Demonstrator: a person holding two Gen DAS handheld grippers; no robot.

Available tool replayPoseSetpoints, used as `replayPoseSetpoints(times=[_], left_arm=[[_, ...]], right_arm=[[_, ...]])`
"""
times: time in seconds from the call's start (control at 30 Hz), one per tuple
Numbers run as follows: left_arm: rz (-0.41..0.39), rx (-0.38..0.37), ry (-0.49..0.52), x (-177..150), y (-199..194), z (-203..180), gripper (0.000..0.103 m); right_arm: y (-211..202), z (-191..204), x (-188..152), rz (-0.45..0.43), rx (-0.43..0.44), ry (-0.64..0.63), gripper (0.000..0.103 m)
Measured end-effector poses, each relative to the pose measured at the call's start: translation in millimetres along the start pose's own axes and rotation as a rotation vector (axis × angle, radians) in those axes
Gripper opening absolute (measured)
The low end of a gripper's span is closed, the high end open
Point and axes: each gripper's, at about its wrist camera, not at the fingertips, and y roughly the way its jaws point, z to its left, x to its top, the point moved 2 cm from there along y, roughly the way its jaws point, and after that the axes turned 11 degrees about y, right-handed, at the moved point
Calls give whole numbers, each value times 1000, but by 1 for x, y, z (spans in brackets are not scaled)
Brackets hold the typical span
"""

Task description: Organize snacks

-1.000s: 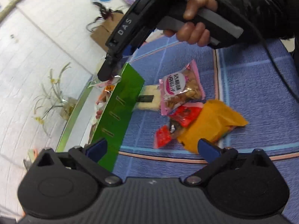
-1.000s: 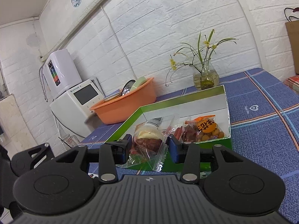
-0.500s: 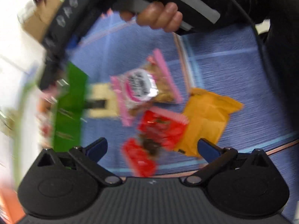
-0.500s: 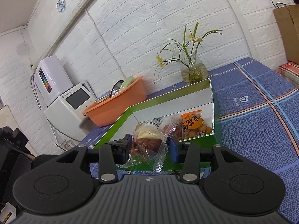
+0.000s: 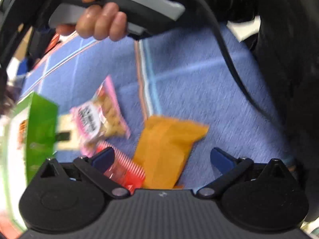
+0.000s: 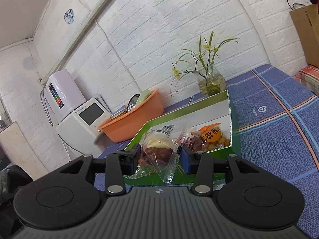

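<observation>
Surface: blue plaid cloth [image 6: 279, 139] on a table, white brick wall [image 6: 159, 29] behind.
Box: green box [image 6: 230, 107] with white inside, open top, on the cloth – holds a nut pack [image 6: 209, 139] with an orange label.
Right gripper [image 6: 159, 155]: fingers clenched on a clear pack [image 6: 159, 149] with dark and pale pieces inside – held just in front of the box's near wall, above the cloth.
Left gripper [image 5: 162, 156]: fingers spread wide, nothing between them, low over the loose snacks.
Loose snacks: pink pack [image 5: 99, 115] beside the box wall, orange pack [image 5: 167, 151] between the left fingers, red pack [image 5: 123, 169] touching the orange one, partly under the left finger. View blurred.
Hand [image 5: 99, 20]: grips the right gripper's handle, seen from the left wrist.
Background: orange basin [image 6: 135, 115], vase [image 6: 211, 79] with flowers behind the box, white appliance [image 6: 79, 119], brown bag [image 6: 307, 35] far right.
</observation>
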Motion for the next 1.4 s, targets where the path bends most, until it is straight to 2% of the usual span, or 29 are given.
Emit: replayPoseSetpoints(times=[0.1, 0.2, 0.3, 0.37, 0.53, 0.67, 0.77, 0.87, 1.07, 1.2, 1.33, 1.4], left_arm=[[-7, -53, 16, 4, 4, 7, 103], [11, -202, -165, -3, 12, 30, 95], [-25, -179, -247, -8, 5, 32, 85], [-57, -180, -322, -10, -4, 30, 56], [-97, -32, -413, -15, -13, 2, 56], [-161, 136, -530, -20, -14, -24, 55], [-227, 260, -684, -29, -13, -44, 55], [-245, 395, -841, -29, -14, -59, 53], [-311, 493, -1120, -37, -28, -68, 52], [-360, 604, -1200, -51, -58, -72, 52], [-359, 729, -1240, -70, -78, -49, 52], [-352, 815, -1253, -81, -85, -28, 52]], right_arm=[[-17, 1, -2, -30, 2, -22, 73], [-27, -4, -2, -46, -2, -11, 73], [-35, -12, -2, -71, -16, 9, 74], [-37, -17, -2, -84, -31, 22, 74], [-37, -19, -5, -92, -36, 34, 74], [-39, -14, -10, -91, -23, 8, 73], [-42, -8, -12, -90, -8, -18, 73], [-43, -3, -15, -80, -4, -41, 73], [-38, 2, -29, -12, -16, -49, 73], [-35, 10, -35, 13, -15, -63, 73], [-27, 20, -35, 25, -2, -81, 73], [-21, 26, -33, 31, -11, -101, 73]])
